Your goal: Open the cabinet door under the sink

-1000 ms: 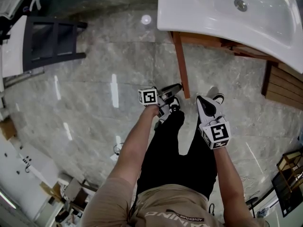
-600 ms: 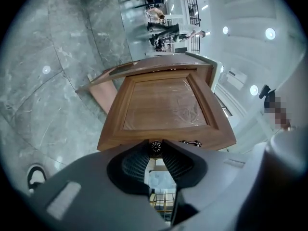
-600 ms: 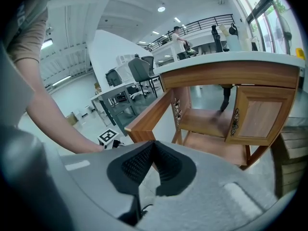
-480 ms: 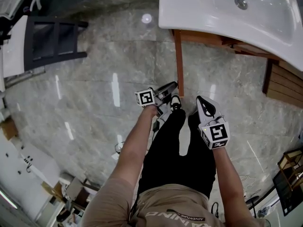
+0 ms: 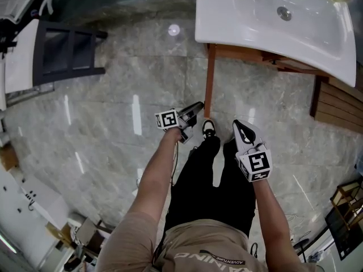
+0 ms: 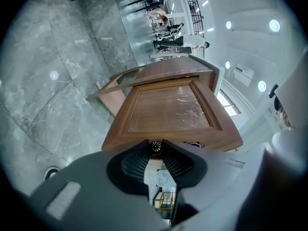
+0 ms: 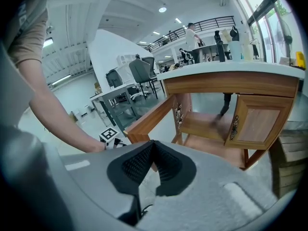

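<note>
While the left tool (image 5: 195,106) is pinching the small round knob (image 6: 155,147) of the cabinet door (image 6: 166,107), the door is standing far out from under the sink (image 5: 227,16). Its hinge side is staying below the sink's left front corner, and its free edge is pointing away from the sink, toward the person. The inside of the cabinet (image 7: 207,124) under the sink is showing open. A second door (image 7: 257,117), below the right part of the sink, is standing closed.

The right tool (image 7: 153,146) is hanging in front of the sink with its jaws pressed together and with nothing between them.

I am judging that the task is almost finished. To do this step well, the left hand should be following the round path of the door about its hinge, not pulling in a straight line, because the knob is small and can slip out from the pads. The wrist should be turning together with the door. The person's legs are near the free edge, so the last part is asking for a slow move.
</note>
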A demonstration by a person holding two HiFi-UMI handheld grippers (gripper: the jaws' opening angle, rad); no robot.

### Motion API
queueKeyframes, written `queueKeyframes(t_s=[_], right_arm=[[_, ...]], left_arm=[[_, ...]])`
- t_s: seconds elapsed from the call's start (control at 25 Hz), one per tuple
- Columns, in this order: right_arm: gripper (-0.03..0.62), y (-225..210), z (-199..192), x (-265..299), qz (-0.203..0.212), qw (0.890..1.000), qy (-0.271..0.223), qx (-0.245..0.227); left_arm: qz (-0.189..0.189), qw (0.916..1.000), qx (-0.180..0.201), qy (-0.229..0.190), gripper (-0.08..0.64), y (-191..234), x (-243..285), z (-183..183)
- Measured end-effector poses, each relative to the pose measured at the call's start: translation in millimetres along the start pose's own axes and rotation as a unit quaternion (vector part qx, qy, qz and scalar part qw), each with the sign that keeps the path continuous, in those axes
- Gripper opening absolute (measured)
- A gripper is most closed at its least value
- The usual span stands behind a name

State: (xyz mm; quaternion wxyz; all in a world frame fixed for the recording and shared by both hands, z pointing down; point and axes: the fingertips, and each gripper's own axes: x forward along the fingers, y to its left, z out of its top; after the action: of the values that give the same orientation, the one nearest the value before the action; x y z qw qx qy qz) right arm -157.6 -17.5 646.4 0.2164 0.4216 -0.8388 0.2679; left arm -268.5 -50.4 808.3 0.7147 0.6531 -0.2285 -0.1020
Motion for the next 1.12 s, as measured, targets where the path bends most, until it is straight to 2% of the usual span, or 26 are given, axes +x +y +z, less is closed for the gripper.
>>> queueKeyframes(t_s=[0.08, 0.12, 0.24, 0.4, 0.56, 0.72, 0.96, 1.12], right_arm=[[0.002, 2.2, -1.4, 0.6, -0.001, 1.000, 0.003, 0.003], [0.002, 2.6, -1.8, 1.1, -0.001, 1.000, 0.004, 0.006], [0.002, 7.2, -3.2, 1.1, -0.001, 1.000, 0.008, 0.000], [0.002, 15.8, -3.2, -2.0, 0.007, 1.000, 0.017, -0.026], [0.002, 10.5, -3.9, -4.5, 0.002, 1.000, 0.019, -0.025], [0.002, 10.4, -2.6, -10.1, 0.000, 0.999, 0.018, -0.026], [0.002, 16.1, 18.6, -28.0, -0.003, 0.999, 0.011, -0.039], [0.002, 15.2, 31.4, -45.5, -0.003, 0.999, 0.004, -0.041]], left_arm=[[0.068, 0.9946, 0.071, 0.032, 0.100, 19.3, -11.0, 7.5], [0.076, 0.9927, 0.084, 0.041, 0.100, 21.1, -10.6, 9.0], [0.043, 0.9940, 0.091, 0.043, 0.103, 11.4, -4.2, 4.8], [0.053, 0.9883, 0.132, 0.055, 0.080, 8.5, -18.4, -9.1], [0.063, 0.9842, 0.162, 0.035, 0.014, 2.0, -34.0, -15.8], [0.065, 0.9802, 0.185, 0.030, 0.012, -19.7, -44.8, -30.7], [0.087, 0.9617, 0.252, 0.061, 0.012, -56.8, -49.5, -59.8], [0.067, 0.9547, 0.278, 0.082, 0.012, -88.5, -38.5, -81.2]])
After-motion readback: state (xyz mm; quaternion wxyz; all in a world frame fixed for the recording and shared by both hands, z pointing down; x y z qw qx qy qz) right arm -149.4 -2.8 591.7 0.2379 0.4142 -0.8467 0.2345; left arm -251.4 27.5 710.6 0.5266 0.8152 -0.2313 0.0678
